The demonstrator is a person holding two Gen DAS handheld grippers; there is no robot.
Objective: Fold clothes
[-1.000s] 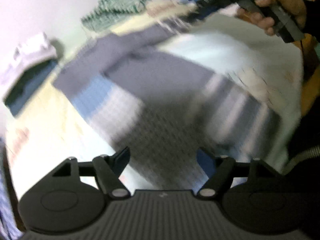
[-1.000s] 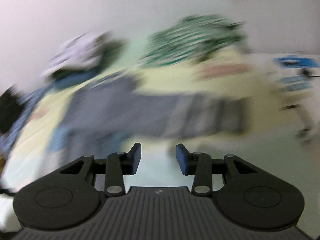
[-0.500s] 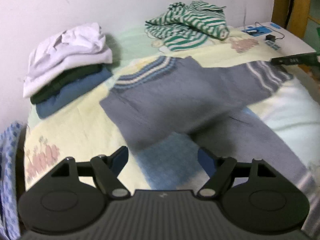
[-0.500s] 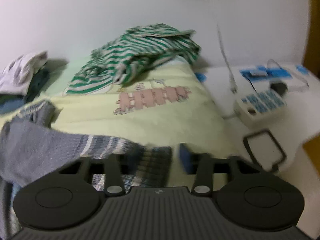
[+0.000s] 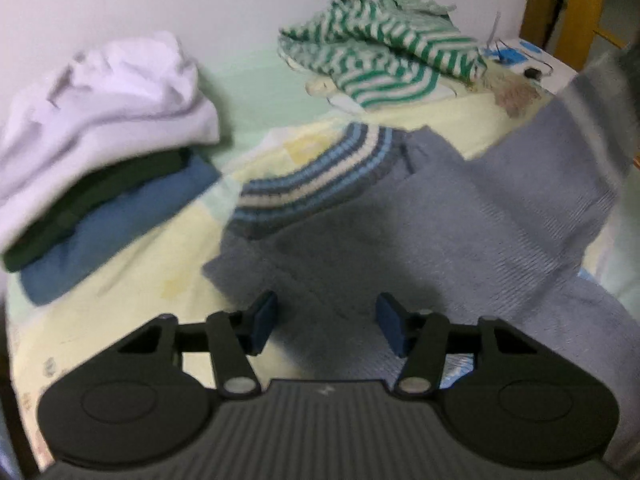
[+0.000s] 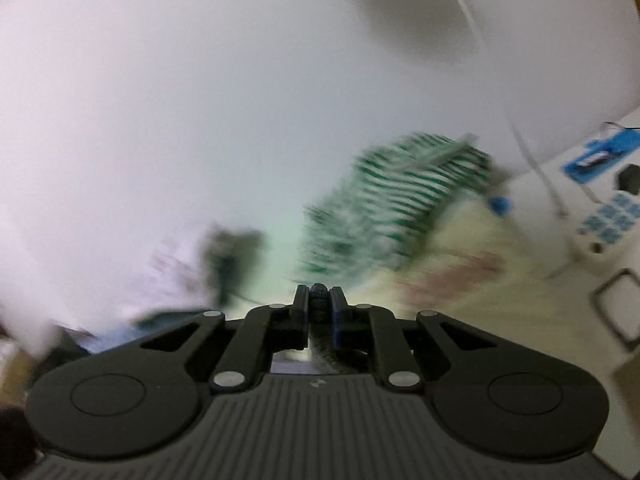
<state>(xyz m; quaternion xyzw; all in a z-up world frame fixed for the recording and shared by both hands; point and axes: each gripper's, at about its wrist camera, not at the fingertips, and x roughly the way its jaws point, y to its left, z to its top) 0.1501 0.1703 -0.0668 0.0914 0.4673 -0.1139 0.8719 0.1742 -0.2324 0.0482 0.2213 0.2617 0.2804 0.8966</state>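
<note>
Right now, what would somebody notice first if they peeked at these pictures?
Probably the big grey sweater spread across the yellow bed, one sleeve lifted up at the right. Behind it a green striped top lies crumpled by the wall, and a neat stack of folded clothes sits at the left. The right gripper pinches knitted fabric.

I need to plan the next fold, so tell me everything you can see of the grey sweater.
The grey sweater is a ribbed knit with a blue-and-cream striped band at one edge. It lies spread on the bed, partly folded over itself. One sleeve is lifted to the right, its end pinched in the right gripper. The left gripper, closing, hovers over it with nothing gripped.
</note>
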